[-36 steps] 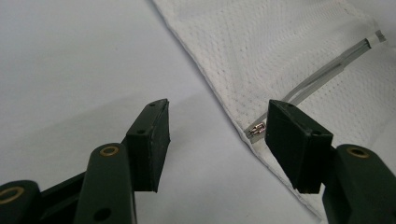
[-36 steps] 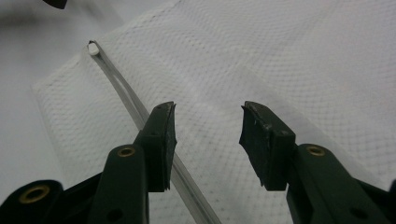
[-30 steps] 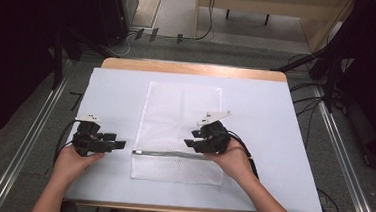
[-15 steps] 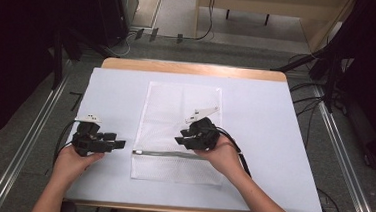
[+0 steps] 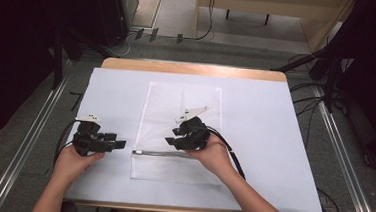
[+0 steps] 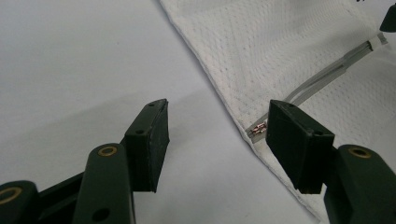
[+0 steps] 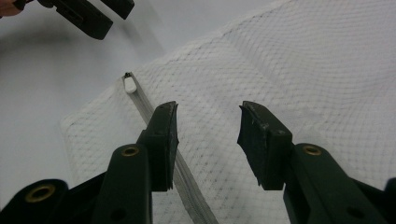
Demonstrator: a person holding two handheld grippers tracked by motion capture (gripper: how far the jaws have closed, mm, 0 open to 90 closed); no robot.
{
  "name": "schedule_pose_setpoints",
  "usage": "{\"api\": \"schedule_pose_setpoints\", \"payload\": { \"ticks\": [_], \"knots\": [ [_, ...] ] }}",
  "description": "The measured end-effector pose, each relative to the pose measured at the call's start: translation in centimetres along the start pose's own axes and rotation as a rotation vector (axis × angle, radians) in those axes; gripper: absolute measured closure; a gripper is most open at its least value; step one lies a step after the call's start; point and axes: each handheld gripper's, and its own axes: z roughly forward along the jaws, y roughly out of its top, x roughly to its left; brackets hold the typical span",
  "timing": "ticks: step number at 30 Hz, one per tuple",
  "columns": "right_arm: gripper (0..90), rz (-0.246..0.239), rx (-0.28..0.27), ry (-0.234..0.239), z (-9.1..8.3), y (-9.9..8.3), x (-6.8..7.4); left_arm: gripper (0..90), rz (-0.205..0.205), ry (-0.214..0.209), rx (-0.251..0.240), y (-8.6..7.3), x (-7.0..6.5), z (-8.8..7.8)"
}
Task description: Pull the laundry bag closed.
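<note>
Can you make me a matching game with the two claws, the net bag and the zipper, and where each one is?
Things:
1. left claw
2. right claw
3. mesh bag
4. zipper

Places or states:
A. lies flat in the middle of the white table
B. open above the mesh, by the zipper
C. grey line across the bag's near end
D. open over bare table, left of the bag

Pairs: 1-D, 2-B, 3-A, 4-C

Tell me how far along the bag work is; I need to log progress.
Done: white mesh bag laid flat on the table. In hand: right gripper open over the mesh beside the zipper; left gripper open at the bag's edge. Left: gripping anything; nothing is held.
</note>
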Motion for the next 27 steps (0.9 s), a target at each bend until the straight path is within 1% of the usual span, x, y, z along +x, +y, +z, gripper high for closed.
{"api": "schedule_pose_setpoints", "payload": {
  "ticks": [5,6,8,11,14,20,24,27],
  "knots": [
    [58.0,-0.007,0.002,0.008,0.1,0.0,0.2,39.6,-0.003,-0.003,0.001,0.0,0.1,0.0],
    [60.9,0.002,0.005,0.022,0.2,0.0,0.2,39.6,0.000,-0.001,0.004,0.0,0.0,0.0],
    [62.2,0.007,0.010,0.037,0.4,0.0,0.3,39.6,0.002,0.000,0.002,0.0,0.0,0.1],
    [63.1,0.001,0.018,0.053,1.0,0.1,0.7,39.6,0.002,-0.001,0.003,0.0,0.0,0.0],
    [63.1,0.004,0.022,0.061,1.5,0.2,0.9,39.6,0.001,-0.002,0.002,0.0,0.0,0.0],
    [65.2,-0.012,0.032,0.093,2.9,0.6,2.0,39.5,0.000,-0.003,-0.007,0.0,0.1,-0.1],
    [66.6,-0.017,0.043,0.106,3.5,0.7,2.5,39.5,-0.003,-0.003,-0.011,0.0,0.2,-0.2],
    [66.3,-0.021,0.050,0.106,3.9,0.7,2.8,39.4,-0.001,-0.002,-0.011,0.0,0.1,-0.2]
  ]
}}
